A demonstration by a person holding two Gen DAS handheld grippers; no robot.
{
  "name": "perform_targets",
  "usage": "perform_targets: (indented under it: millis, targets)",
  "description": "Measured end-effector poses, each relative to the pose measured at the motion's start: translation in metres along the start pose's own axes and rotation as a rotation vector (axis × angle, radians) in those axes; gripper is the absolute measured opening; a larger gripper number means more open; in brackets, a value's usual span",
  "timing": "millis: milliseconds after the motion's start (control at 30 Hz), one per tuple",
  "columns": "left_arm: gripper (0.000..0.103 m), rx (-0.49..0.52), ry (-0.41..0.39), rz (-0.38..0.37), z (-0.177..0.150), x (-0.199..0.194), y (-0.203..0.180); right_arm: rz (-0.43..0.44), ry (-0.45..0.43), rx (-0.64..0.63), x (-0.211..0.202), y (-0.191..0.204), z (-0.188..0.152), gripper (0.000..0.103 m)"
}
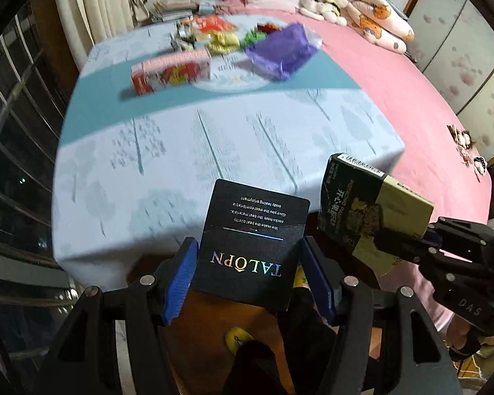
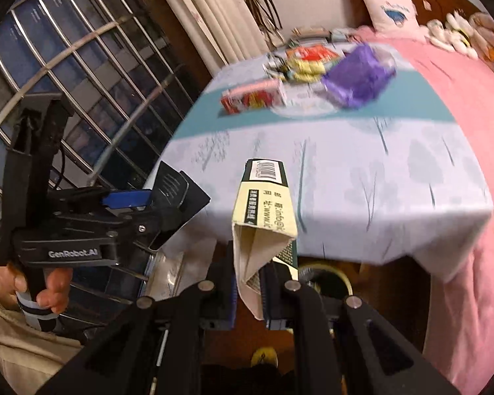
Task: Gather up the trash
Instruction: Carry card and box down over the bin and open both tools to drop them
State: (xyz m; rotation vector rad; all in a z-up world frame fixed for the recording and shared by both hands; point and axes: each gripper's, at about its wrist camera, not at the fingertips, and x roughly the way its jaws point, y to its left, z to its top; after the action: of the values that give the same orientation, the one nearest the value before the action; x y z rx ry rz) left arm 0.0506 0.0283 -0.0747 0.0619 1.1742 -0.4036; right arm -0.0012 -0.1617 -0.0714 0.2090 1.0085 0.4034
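Observation:
My left gripper (image 1: 248, 276) is shut on a black card printed TALOPN (image 1: 253, 243), held above the floor in front of the table's near edge. My right gripper (image 2: 248, 291) is shut on a dark green and cream carton (image 2: 266, 207) with an open flap; the carton also shows in the left wrist view (image 1: 369, 210). The left gripper with the black card (image 2: 178, 191) appears at the left of the right wrist view. Far across the table lie a red and pink box (image 1: 171, 72), a purple wrapper (image 1: 281, 49) and several colourful wrappers (image 1: 214, 33).
The table wears a pale blue cloth (image 1: 214, 151) and stands against a bed with a pink sheet (image 1: 411, 105), pillows and soft toys. A barred window (image 2: 66, 65) and curtain are on the left. A round bin (image 2: 326, 279) stands on the floor under the table edge.

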Motion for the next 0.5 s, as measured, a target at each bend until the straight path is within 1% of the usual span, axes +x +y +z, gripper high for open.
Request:
perform_targets:
  millis: [133,267,400,500]
  targets:
    - [0.062,-0.019,0.048,-0.026,-0.015,0.026,-0.003,-0.022,0.057,0.048,0.019,-0.011,-0.023,0.011]
    - [0.062,-0.023,0.077,-0.045,-0.033,0.064,-0.009,-0.061,0.136,0.113,0.061,-0.032,-0.050,0.011]
    - [0.062,-0.031,0.122,-0.055,-0.053,0.121,-0.014,-0.081,0.216,0.175,0.113,-0.060,-0.078,0.011]
    - [0.062,-0.040,0.149,-0.053,-0.067,0.167,-0.014,-0.090,0.257,0.217,0.152,-0.084,-0.100,0.011]
